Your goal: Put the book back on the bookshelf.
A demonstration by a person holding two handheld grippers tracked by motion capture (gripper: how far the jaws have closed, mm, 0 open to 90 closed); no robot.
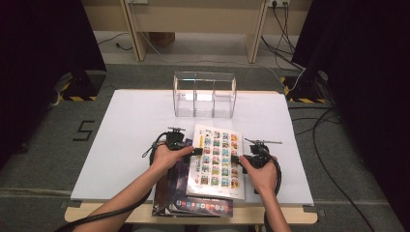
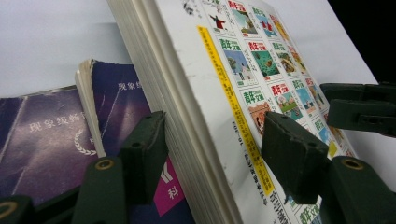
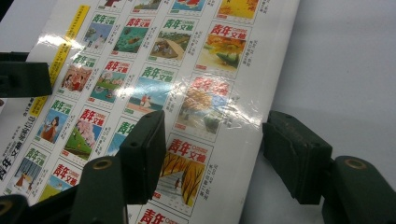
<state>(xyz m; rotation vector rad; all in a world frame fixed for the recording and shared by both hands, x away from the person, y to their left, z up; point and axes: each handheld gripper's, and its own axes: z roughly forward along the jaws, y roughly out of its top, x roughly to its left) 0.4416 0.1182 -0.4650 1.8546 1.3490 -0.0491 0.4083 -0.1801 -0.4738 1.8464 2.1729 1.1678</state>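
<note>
- High view: I sit at a white table (image 1: 130,125) with tongs in each hand, both working on a white-covered magazine (image 1: 216,162) that lies on top of a stack of dark blue magazines (image 1: 181,193) at the near edge.
- My left tongs (image 1: 196,151) meet the magazine's left edge and my right tongs (image 1: 236,158) its right edge, so I judge I mean to lift it level from both sides.
- Left gripper view: my left tongs (image 2: 212,140) stand wide, one jaw under the thick page edge, the other above the cover; not yet clamped.
- Right gripper view: my right tongs (image 3: 212,140) are also wide, straddling the cover's edge without pinching.
- A clear three-bay organiser (image 1: 204,94) stands at the far side, probably where the magazine goes.
- Cover writing: rows of small pictures, each headed 青年文摘, and a yellow strip of tiny print I cannot read. One blue cover reads 现象级.
</note>
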